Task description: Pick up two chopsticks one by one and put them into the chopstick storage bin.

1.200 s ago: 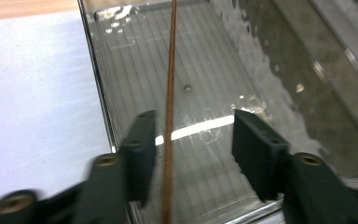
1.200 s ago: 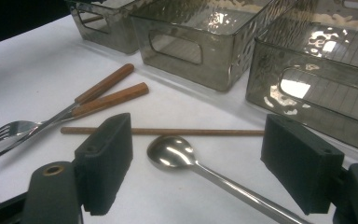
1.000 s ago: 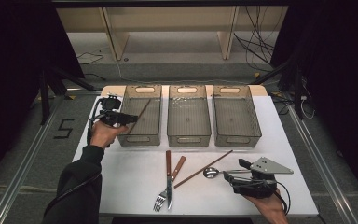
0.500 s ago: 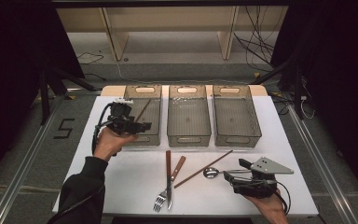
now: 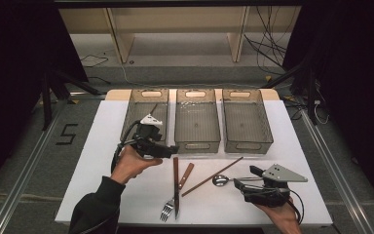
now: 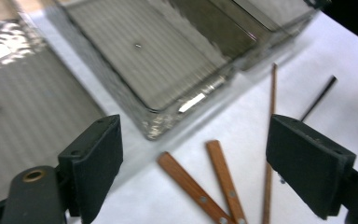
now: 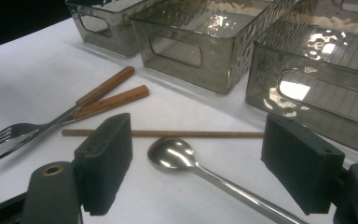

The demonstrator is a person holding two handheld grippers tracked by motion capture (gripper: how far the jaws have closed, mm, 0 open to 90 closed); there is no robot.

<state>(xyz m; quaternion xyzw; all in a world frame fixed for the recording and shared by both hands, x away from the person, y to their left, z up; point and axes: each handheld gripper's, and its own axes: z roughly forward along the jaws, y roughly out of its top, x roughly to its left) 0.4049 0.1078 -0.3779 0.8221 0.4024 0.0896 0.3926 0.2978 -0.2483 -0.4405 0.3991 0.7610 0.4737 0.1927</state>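
My left gripper [image 5: 172, 150] hovers at the front end of the left bin [image 5: 132, 108], pointing right. Its jaws have just been opening and stand open with nothing between them [image 6: 200, 140]. Below it lie two wooden handles [image 6: 223, 172] and a chopstick [image 6: 271, 140]. Another chopstick [image 5: 152, 109] rests inside the left bin. My right gripper [image 5: 246, 179] sits low at the table's front right, open [image 7: 205, 175]. A steel spoon [image 7: 172, 153] lies on the table between its jaws, untouched.
Three clear grey bins stand side by side at the back; the middle bin [image 5: 197, 141] and right bin [image 5: 246, 145] look empty. A fork [image 5: 167, 208] and a knife [image 5: 176, 180] with wooden handles lie crossed in front. A loose chopstick [image 5: 212, 176] lies beside the spoon [image 5: 220, 180].
My left gripper moved right and toward the table's front, away from the left bin's side, and its jaws spread wider. The chopstick it carried stays in that bin. My right gripper kept still.
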